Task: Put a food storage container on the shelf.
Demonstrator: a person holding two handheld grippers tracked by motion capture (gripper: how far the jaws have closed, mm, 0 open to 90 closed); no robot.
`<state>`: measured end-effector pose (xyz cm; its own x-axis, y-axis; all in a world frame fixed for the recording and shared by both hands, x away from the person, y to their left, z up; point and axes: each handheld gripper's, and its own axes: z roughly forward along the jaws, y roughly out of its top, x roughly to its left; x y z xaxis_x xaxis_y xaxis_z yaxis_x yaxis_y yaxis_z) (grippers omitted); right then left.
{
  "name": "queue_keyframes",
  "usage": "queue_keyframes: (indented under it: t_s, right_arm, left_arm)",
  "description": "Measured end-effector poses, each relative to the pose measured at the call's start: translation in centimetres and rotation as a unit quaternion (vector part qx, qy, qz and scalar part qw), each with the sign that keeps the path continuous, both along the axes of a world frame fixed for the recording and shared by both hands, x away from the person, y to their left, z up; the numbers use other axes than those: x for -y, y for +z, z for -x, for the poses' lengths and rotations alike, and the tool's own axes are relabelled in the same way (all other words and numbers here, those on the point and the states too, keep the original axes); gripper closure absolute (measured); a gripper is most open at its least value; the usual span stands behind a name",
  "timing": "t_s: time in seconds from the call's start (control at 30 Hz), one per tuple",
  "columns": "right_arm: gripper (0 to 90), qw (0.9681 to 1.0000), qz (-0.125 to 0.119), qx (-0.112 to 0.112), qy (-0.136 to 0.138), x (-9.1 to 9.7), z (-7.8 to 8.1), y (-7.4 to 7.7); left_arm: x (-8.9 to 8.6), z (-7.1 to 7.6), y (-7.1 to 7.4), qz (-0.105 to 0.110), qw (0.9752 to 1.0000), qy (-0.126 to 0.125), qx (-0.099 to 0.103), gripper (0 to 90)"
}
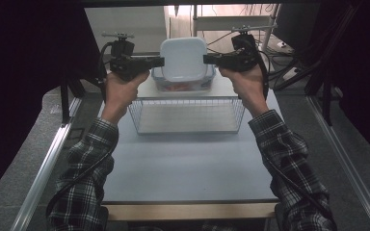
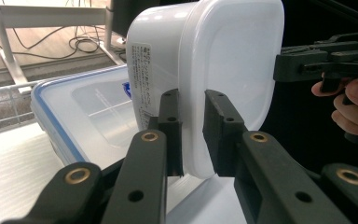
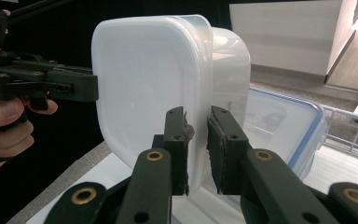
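Now the big grey table lies under both tongs, and a wire basket sits on it, below and a bit nearer the person than the tongs. Just behind the basket, under the tongs, rests a clear box with a blue-edged lid; something red seems to be inside, but it is hard to tell what.

Up in the air between the two tongs hangs the white tub. It is turned so its flat lid faces the high camera. The left tongs pinch its rim on one side, and the right tongs pinch the rim on the other side. Both are closed on the tub's edge.

To do this step well, I think both hands should move together, at the same speed. The squeeze should stay firm, since each grip is only on a thin rim. The tub should stay clear of the box below.
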<state>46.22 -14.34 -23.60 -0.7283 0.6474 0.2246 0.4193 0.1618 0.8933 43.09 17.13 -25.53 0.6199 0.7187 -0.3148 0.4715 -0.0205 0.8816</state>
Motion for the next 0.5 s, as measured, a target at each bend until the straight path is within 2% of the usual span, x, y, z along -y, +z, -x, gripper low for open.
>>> queue_keyframes:
  t_s: [0.13, 0.23, 0.3, 0.37, 0.5]
  right_arm:
    - [75.0, 1.0000, 0.002, -0.005, -0.007, -0.1, -0.7, -0.1]
    - [71.5, 0.9999, -0.002, -0.007, -0.009, -0.1, -1.0, -0.1]
    - [68.8, 0.9999, 0.005, -0.004, -0.013, -0.4, -1.2, -0.1]
    - [67.8, 0.9997, 0.013, 0.000, -0.019, -0.6, -1.4, -0.2]
    - [65.8, 0.9997, 0.005, -0.010, -0.022, -0.7, -2.1, -0.2]
  left_arm:
    - [0.0, -0.6, 0.1, 0.006, 1.0000, -0.007, 0.000, 75.0]
    - [0.2, -1.0, 0.2, 0.008, 0.9999, -0.013, 0.002, 69.8]
    - [0.3, -1.3, 0.2, 0.010, 0.9998, -0.016, 0.001, 63.4]
    - [0.4, -1.6, 0.0, 0.012, 0.9999, -0.012, -0.002, 63.1]
    - [0.5, -2.2, -0.4, 0.005, 0.9999, -0.005, -0.010, 65.1]
